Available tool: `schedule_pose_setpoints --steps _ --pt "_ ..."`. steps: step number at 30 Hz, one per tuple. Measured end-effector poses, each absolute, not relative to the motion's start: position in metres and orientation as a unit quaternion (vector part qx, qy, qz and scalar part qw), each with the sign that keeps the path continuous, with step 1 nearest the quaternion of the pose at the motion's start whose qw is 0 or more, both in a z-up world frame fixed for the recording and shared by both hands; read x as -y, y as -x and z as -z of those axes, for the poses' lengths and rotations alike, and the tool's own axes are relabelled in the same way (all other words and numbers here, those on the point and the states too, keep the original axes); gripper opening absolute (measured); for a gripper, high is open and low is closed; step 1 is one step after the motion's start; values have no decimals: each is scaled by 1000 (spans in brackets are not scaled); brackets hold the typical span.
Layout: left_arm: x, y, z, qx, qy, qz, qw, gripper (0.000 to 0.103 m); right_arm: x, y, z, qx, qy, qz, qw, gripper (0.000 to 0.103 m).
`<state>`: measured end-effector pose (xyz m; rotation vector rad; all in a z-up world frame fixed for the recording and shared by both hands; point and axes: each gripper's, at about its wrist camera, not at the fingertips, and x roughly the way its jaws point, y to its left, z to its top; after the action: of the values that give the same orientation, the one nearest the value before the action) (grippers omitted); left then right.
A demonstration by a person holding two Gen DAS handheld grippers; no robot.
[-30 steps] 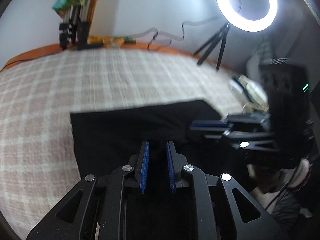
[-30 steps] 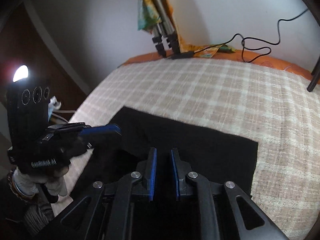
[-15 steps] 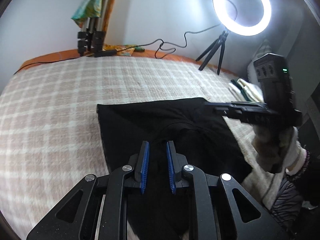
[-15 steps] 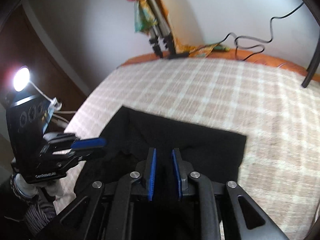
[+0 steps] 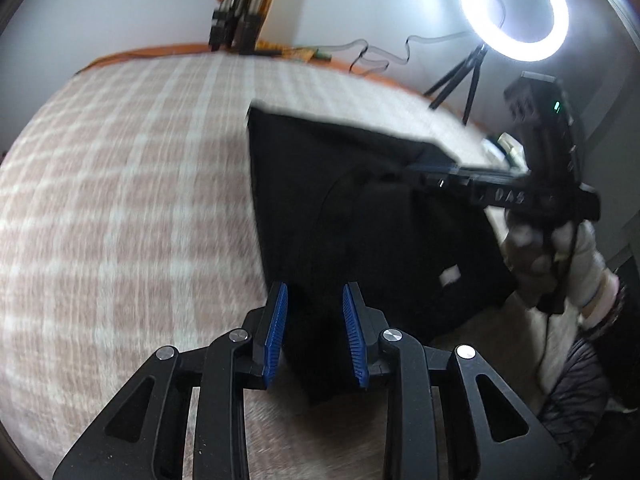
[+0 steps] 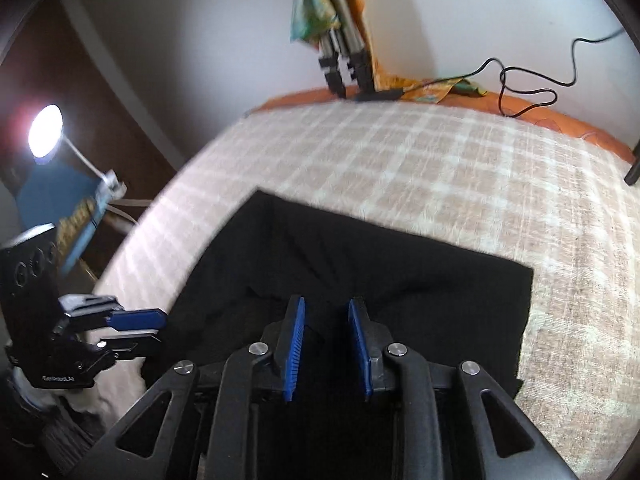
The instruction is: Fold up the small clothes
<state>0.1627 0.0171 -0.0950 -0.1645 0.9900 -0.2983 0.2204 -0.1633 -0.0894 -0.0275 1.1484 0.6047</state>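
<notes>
The black garment (image 5: 360,216) lies flat on the bed's checked blanket (image 5: 120,200), soft and matte. The left gripper (image 5: 314,330) tilts down, its fingers opening with the cloth's near corner between them, unpressed; the right gripper (image 6: 326,344) likewise opens over dark folds. A ring light (image 5: 514,10) glows beyond.

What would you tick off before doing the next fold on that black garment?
1. Black garment lies on the checked blanket: ok.
2. Left gripper letting go: jaws opening, cloth between the pads, not pressed: ok.
3. Right gripper letting go: jaws opening over the cloth: ok.
4. Far edge straight: ok.
5. Garment smooth: not ok, creases near the middle.
6. Near edge of the garment lined up: cannot tell, hidden by the grippers.
</notes>
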Motion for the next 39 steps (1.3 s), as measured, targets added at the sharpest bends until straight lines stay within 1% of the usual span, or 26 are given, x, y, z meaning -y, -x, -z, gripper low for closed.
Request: schedule_pose_setpoints --steps 2,5,6,7,8,9,10,12,14,17,21,29,35,39 --pt "-21 -161 95 -477 71 132 866 27 164 -220 90 -530 12 -282 800 24" --pt "-34 -158 90 -473 112 124 865 27 170 -221 83 -534 -7 -282 797 25" --pt "-38 -156 88 -471 121 122 865 30 175 -222 79 -533 -22 -283 797 27" --pt "-42 -153 86 -468 132 122 865 34 180 -223 74 -531 -37 -281 799 33" --pt "-47 -151 83 -464 147 124 865 43 188 -225 68 -527 -52 -277 802 36" --pt "-52 -149 82 -462 165 126 862 50 197 -228 63 -521 -67 -270 807 45" --pt "-56 -147 83 -464 180 126 858 51 208 -229 59 -516 -80 -261 812 52" --pt "-64 -146 87 -469 227 134 843 51 230 -232 56 -514 -112 -246 814 56" --pt "-70 -146 96 -477 279 143 821 51 252 -236 60 -520 -148 -235 808 56" --pt "-75 -147 107 -489 325 144 797 51 275 -238 69 -530 -192 -225 795 57" --pt "-78 -145 110 -489 360 152 780 51 291 -241 87 -547 -235 -215 774 57" --pt "-61 -148 111 -485 356 175 780 51 292 -249 99 -545 -280 -223 758 57" --pt "-57 -152 110 -478 361 185 779 51 279 -256 105 -536 -291 -234 757 57" --pt "-51 -155 109 -477 350 190 784 51 265 -259 105 -530 -280 -246 762 57"
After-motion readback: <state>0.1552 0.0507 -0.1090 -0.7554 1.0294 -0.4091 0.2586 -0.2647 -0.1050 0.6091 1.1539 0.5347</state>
